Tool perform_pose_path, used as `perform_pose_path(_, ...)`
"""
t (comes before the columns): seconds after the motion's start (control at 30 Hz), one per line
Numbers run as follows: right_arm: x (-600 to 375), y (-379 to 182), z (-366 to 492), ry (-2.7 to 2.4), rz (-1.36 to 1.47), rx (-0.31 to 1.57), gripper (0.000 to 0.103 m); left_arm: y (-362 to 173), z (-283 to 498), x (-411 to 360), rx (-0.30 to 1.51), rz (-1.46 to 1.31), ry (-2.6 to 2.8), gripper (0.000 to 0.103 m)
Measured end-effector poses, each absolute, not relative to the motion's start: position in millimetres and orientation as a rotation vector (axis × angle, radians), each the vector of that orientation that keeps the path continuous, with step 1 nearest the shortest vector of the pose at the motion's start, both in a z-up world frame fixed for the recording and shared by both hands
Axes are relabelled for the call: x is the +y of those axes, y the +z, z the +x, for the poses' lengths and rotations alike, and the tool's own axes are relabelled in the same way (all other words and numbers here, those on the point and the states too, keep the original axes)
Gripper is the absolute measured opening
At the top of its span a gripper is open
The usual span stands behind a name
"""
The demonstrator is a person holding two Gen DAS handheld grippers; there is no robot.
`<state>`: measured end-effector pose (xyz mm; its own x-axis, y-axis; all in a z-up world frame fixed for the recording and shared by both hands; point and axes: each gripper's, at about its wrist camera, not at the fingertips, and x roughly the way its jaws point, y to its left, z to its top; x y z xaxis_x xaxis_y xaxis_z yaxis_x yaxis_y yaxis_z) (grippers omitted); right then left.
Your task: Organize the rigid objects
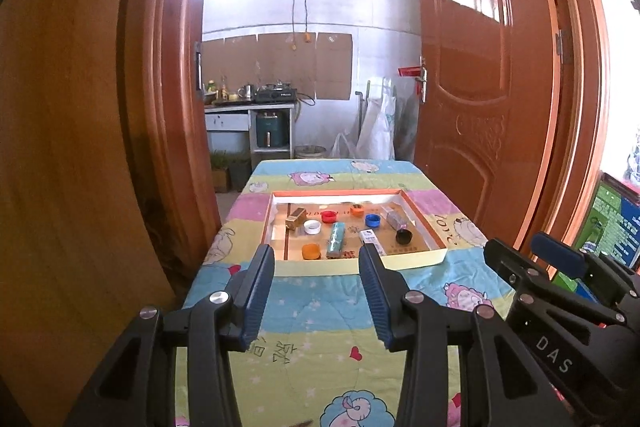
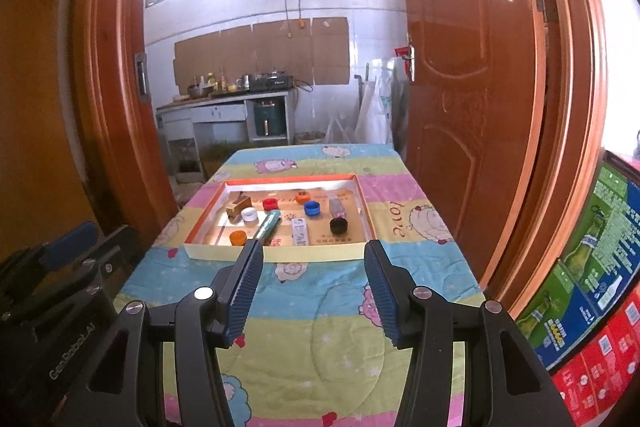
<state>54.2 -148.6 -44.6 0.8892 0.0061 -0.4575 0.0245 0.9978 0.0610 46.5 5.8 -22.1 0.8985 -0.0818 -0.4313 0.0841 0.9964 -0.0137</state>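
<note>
Both grippers hang over the near part of the table, fingers spread wide and holding nothing: the left gripper [image 1: 318,291] and the right gripper [image 2: 314,287] each show a broad gap between their blue ribbed pads, touching neither the quilted cloth [image 1: 320,327] nor any object. The things to be sorted all lie farther off, inside a shallow cardboard tray [image 1: 424,223] with an orange rim in the middle of the table. In it sit an orange cap [image 1: 311,251] at the near left, a teal tube [image 1: 336,237] just right of it, a white cap [image 1: 312,226], a red cap [image 1: 329,216], a blue cap [image 1: 372,220], a black cap [image 1: 404,236], a small white box [image 1: 370,239] and a brown box [image 1: 296,219] at the far left. The risks appear to lie in the approach: the tray's near wall stands between fingers and objects, so a low reach could catch it and push the light tray across the soft cloth. The caps are small and low, and a pinch closing off-centre would likely flick one away. The orange cap and the tube lie close together, so wide-open fingers may knock one while taking the other.
</note>
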Motion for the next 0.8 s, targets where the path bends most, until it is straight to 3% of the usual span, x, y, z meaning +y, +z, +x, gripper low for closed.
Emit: perform_pose_path(0.8, -136.1, -32.3, 30.6, 0.001, 0.049, 0.431, 0.054, -14.3, 31.7, 12.7, 0.414, 0.011, -0.074, 0.045)
